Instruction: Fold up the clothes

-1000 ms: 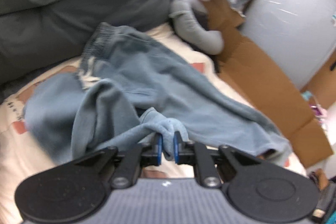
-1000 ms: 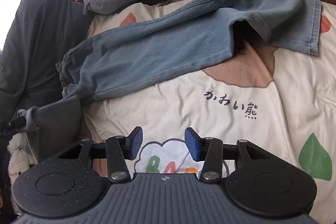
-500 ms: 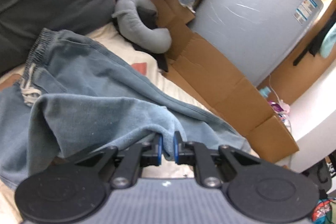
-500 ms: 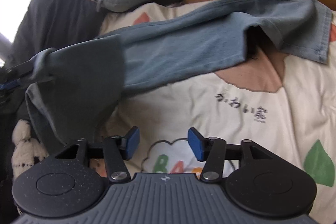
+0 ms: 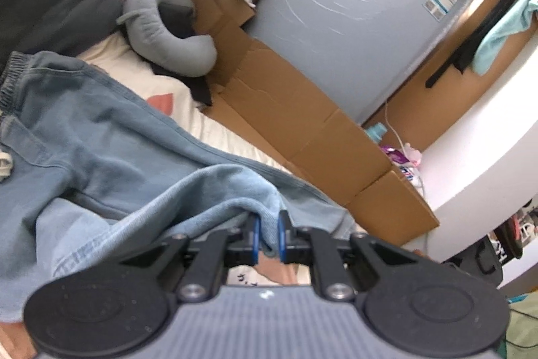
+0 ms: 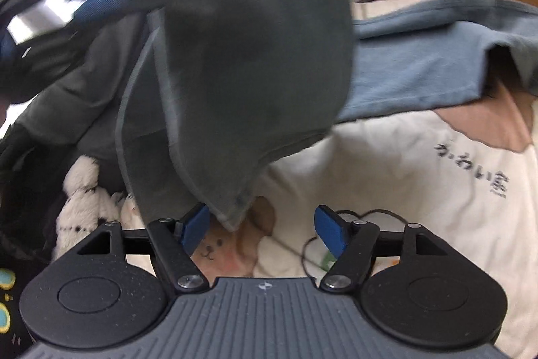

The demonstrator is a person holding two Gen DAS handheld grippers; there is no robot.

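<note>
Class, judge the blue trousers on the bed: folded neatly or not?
Not yet folded: the left gripper holds one leg of the blue trousers lifted over the other.

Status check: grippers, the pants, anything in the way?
Left gripper shut on blue pants hem. Right gripper just opening, nothing clamped; lifted leg hangs before it.

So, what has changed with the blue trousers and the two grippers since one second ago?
The left gripper, shut on the trouser leg, has carried it up and across over the other leg. The right gripper has just been opening; the hanging cloth only reaches its jaws, ungripped. The bedsheet stayed as it was.
</note>
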